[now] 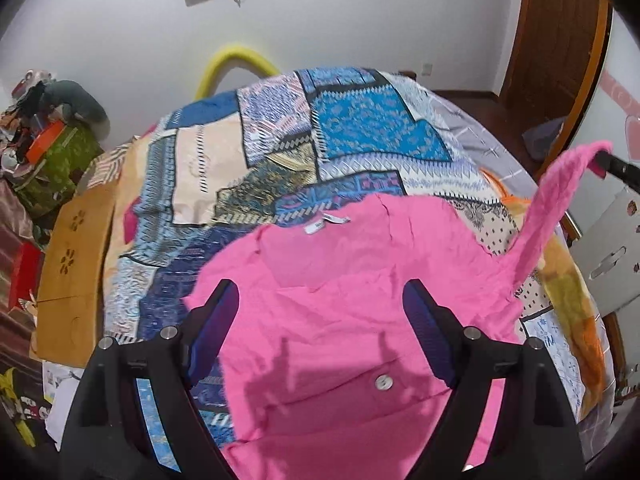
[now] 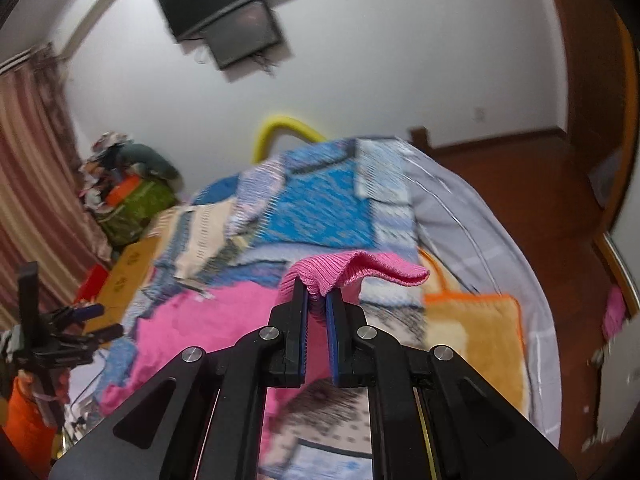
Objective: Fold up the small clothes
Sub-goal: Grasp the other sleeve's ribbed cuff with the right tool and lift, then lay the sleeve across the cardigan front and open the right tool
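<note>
One pink garment (image 1: 352,300) lies spread on a bed, over a patchwork bedspread (image 1: 280,152) of blue, cream and lilac panels. Its neck label (image 1: 326,224) faces the far end of the bed and a single round button (image 1: 383,382) shows near the camera, so the long axis appears to run from collar at the far side to hem at the near side, roughly along the length of the bed. One ribbed sleeve (image 1: 560,200) stands up off the bedspread to the right, drawn taut toward the right tool (image 2: 317,300), which is clenched on the cuff; a fold of knit drapes over its fingertips in the right wrist view.

The left tool (image 1: 320,308) hovers above the body of the garment with its fingers spread wide apart and nothing between them.

The step in hand looks like the first sleeve fold: the right tool has the cuff lifted and would need to carry it across and lay it flat on the chest. That calls for the left tool to come down and pin the body near the shoulder, so the cloth does not drag or bunch.

Beyond the bed, an orange-bordered blanket (image 2: 480,332) lies at the right edge, a yellow tube (image 1: 232,64) arches behind the far end, and a wall-mounted screen (image 2: 224,8) hangs above. The right wrist view is blurred.
</note>
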Tool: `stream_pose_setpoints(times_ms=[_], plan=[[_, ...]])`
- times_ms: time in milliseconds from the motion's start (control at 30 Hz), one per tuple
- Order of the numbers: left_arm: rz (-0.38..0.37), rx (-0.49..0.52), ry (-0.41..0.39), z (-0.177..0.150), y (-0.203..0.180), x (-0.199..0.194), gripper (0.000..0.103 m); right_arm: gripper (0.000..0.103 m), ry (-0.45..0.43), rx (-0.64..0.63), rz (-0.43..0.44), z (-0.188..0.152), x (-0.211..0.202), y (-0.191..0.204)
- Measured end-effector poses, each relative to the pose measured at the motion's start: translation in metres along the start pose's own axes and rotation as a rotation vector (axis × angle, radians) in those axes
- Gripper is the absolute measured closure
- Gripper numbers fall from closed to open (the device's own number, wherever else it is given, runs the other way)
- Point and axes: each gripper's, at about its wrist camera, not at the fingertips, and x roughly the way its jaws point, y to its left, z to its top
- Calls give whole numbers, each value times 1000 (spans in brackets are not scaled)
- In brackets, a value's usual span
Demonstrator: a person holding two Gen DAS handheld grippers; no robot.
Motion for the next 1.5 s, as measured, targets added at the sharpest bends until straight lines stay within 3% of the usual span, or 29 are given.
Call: stream_pose_setpoints(times_ms=[267,633,800,1033,1167,1500], plan=[[6,-61,-2,-7,39,-22,16,96,52,-156,126,12,36,93],[42,-66,2,-31,74,-21,15,96,312,-316,214,-48,138,179],[22,-75,23,-39,80,-10,15,94,407,-329,226,-75,167,191],[13,-98,62,-46,85,6,15,89,459,-305,223,-83,178,196],[12,-101,80,-48,82,12,15,75,431,-298,226,-76,167,194],[-22,-98,145,-43,69,39,15,58,329,-298,164,-54,130,159]])
